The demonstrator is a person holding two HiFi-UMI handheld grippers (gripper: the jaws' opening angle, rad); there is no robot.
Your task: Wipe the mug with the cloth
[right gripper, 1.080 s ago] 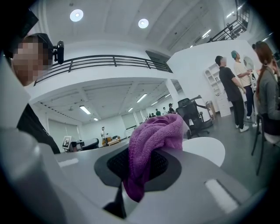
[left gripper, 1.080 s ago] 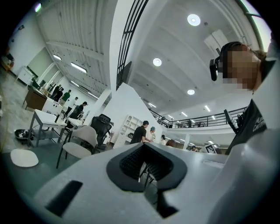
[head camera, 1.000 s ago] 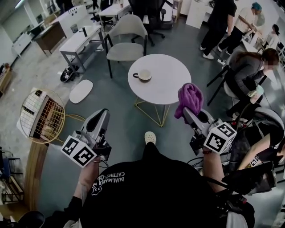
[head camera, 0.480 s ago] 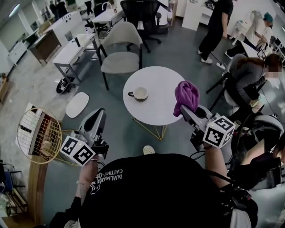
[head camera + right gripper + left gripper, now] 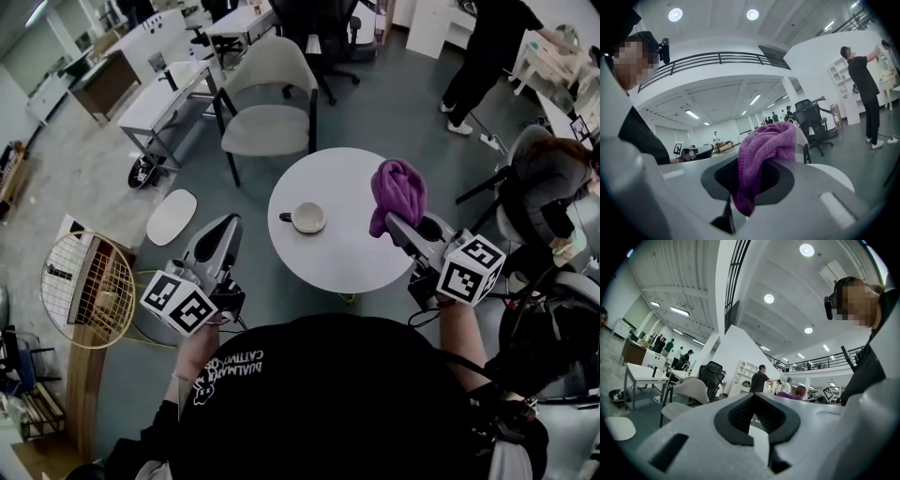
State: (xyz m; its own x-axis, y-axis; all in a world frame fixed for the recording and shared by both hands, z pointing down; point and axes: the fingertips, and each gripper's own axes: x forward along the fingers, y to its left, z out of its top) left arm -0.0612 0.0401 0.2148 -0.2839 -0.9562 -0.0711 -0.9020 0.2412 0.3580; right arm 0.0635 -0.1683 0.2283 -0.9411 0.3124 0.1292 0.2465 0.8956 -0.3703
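A white mug [image 5: 307, 217] stands on the round white table [image 5: 356, 258], handle to the left, holding something dark. My right gripper [image 5: 396, 223] is shut on a purple cloth [image 5: 397, 192], which bunches up above the jaws over the table's right side. In the right gripper view the cloth [image 5: 764, 150] hangs out from between the closed jaws of the right gripper [image 5: 749, 183]. My left gripper [image 5: 228, 227] is shut and holds nothing, off the table's left edge and left of the mug. The left gripper [image 5: 752, 414] points level, and its own view does not show the mug.
A grey chair [image 5: 267, 103] stands behind the table. A gold wire basket [image 5: 89, 291] and a white oval board [image 5: 172, 216] sit on the floor at left. A seated person [image 5: 553, 178] is close at right, another person [image 5: 487, 47] stands beyond.
Both grippers have moved forward to the table. The cloth now hangs over the table's right side, and the left gripper has come up beside the table's left edge.
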